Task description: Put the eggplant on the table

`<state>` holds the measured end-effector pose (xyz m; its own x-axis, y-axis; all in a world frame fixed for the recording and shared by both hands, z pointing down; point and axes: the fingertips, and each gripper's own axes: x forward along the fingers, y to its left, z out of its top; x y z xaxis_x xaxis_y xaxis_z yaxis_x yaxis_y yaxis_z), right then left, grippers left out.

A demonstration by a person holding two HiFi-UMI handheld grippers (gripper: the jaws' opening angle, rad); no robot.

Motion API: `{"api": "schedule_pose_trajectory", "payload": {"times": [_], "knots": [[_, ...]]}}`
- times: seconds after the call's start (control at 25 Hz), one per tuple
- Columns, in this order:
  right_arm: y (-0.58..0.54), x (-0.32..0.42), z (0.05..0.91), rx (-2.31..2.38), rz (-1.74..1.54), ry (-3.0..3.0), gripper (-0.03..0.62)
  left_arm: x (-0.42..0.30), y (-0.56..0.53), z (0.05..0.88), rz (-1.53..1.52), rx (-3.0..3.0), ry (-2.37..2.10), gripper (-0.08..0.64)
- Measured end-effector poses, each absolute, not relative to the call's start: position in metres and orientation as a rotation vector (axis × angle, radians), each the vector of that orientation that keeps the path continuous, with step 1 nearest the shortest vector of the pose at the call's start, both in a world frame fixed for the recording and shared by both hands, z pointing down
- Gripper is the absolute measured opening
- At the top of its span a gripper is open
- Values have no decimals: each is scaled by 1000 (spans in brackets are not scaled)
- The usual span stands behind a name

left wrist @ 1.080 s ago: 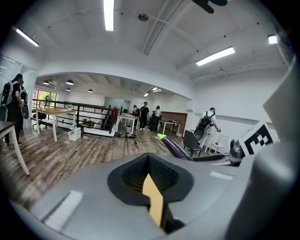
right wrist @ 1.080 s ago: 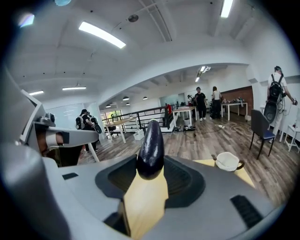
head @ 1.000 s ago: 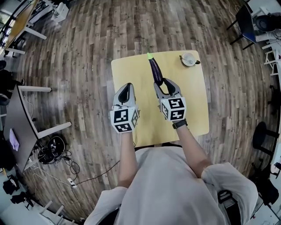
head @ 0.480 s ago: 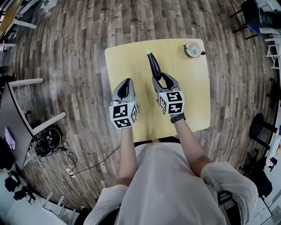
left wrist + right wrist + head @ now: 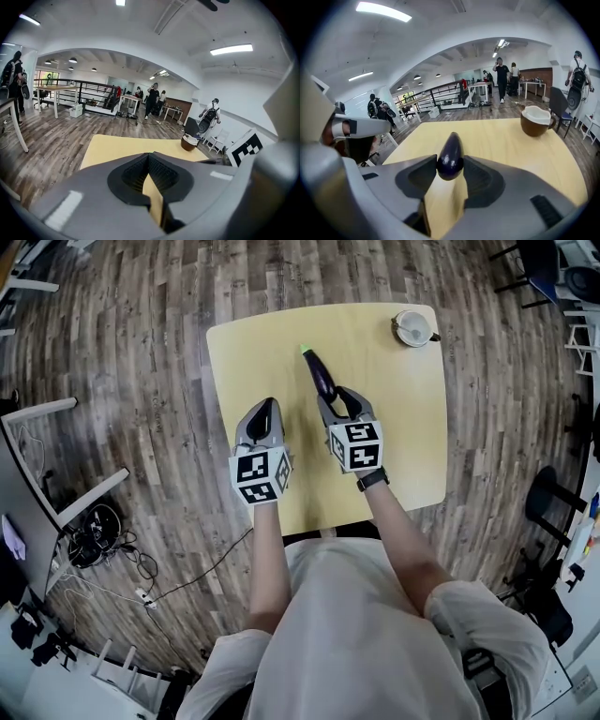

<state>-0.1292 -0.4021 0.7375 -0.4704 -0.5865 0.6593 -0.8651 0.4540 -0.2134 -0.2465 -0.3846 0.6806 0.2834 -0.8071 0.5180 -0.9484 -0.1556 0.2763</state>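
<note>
A dark purple eggplant with a green stem end pointing away from me is clamped at its blunt end by my right gripper, over the middle of the yellow table. In the right gripper view the eggplant sits squeezed between both pads of the right gripper. I cannot tell whether it touches the tabletop. My left gripper hovers just to its left, jaws together and holding nothing; in the left gripper view the left gripper shows only tabletop past its tips.
A brown cup with a white inside stands at the table's far right corner, seen also as the cup in the right gripper view. Wooden floor surrounds the table. Other desks, chairs and cables lie to the left; people stand far off.
Both grippers have sunk toward the tabletop, side by side. The eggplant stays gripped in the right gripper, and the left gripper stays shut and empty.
</note>
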Motion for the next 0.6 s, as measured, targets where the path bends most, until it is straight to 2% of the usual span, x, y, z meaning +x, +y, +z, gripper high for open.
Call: {"api": "schedule_pose_trajectory", "payload": {"times": [0.44, 0.48, 0.52, 0.6], "knots": [[-391, -136, 768, 1083, 773, -2124, 184, -237, -374, 683, 339, 2007, -1562, 9], [-388, -138, 770, 1054, 779, -2124, 191, -237, -372, 681, 340, 2008, -1565, 8], [-385, -139, 770, 1037, 780, -2124, 224, -236, -370, 680, 342, 2009, -1568, 9], [-383, -135, 766, 1049, 762, -2124, 238, -235, -368, 676, 343, 2012, -1576, 9]]}}
